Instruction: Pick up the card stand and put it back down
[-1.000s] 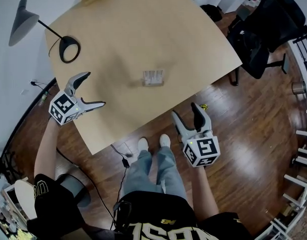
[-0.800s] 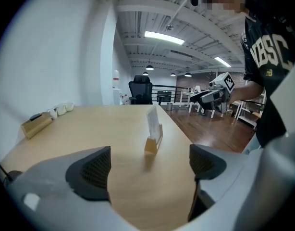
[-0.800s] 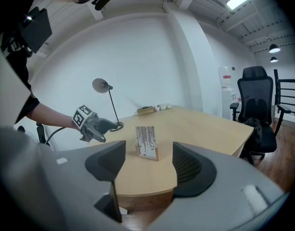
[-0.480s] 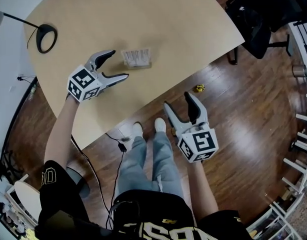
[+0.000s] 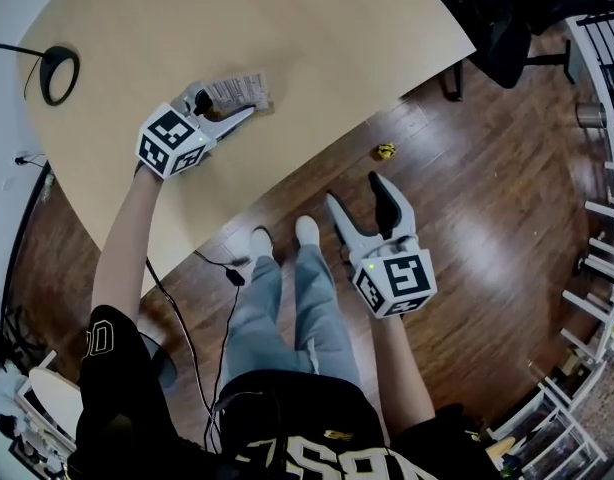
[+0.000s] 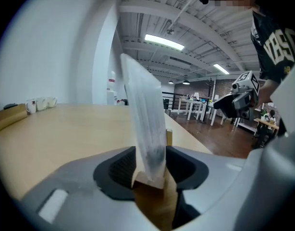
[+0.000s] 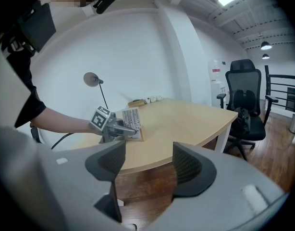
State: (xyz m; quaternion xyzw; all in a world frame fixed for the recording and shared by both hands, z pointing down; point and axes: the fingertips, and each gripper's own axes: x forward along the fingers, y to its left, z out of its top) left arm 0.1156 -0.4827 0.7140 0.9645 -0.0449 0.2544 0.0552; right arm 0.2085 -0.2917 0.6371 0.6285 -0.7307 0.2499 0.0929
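From the head view, the card stand (image 5: 237, 92) stood on the counter (image 5: 317, 38), its length running along the left claw (image 5: 230, 105). The right claw (image 5: 355, 190) hung well apart over the floor (image 5: 467, 218).

In the left gripper view, the jaws, which had just been closing, seemed to pinch the stand's wooden base.

In the right gripper view, the jaws stood half open and empty.

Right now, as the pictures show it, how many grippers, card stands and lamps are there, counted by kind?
grippers: 2 (left gripper, right gripper)
card stand: 1
lamp: 1
total: 4
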